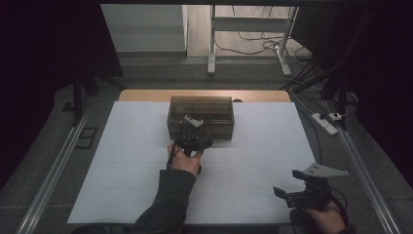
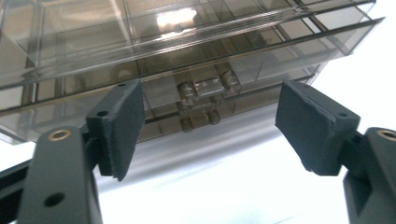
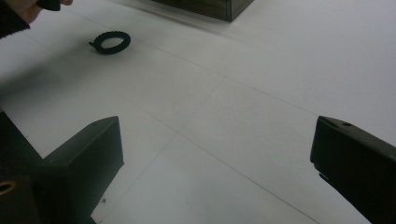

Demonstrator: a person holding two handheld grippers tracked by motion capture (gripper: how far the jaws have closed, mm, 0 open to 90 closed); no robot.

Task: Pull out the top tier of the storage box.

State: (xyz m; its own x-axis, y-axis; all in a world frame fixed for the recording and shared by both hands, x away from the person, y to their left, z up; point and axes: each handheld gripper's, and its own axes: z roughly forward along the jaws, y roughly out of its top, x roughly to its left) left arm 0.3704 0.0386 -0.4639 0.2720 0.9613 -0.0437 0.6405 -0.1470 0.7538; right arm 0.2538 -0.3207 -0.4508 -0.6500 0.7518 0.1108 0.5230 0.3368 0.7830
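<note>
Two grippers are in play over a white table (image 1: 122, 161). At the far middle of the table stands a smoky clear plastic box (image 1: 200, 116) with dividers inside, and the left gripper (image 1: 191, 132) is right up against its near wall. From the left gripper view its jaws stand wide apart and released, nothing pressed between them; the box (image 2: 187, 51) fills the space just beyond the fingertips, and its small clear latch (image 2: 205, 91) sits straight ahead, centred between the two pads and a little past them, not touched by either. The right gripper (image 1: 287, 194) rests near the front right corner of the table, well apart from the box, its jaws also spread and holding nothing. In the right gripper view, bare white table lies between its fingers; far beyond them and to their left lies a small black ring (image 3: 110, 42), with a corner of the box (image 3: 219, 9) farther off still.
</note>
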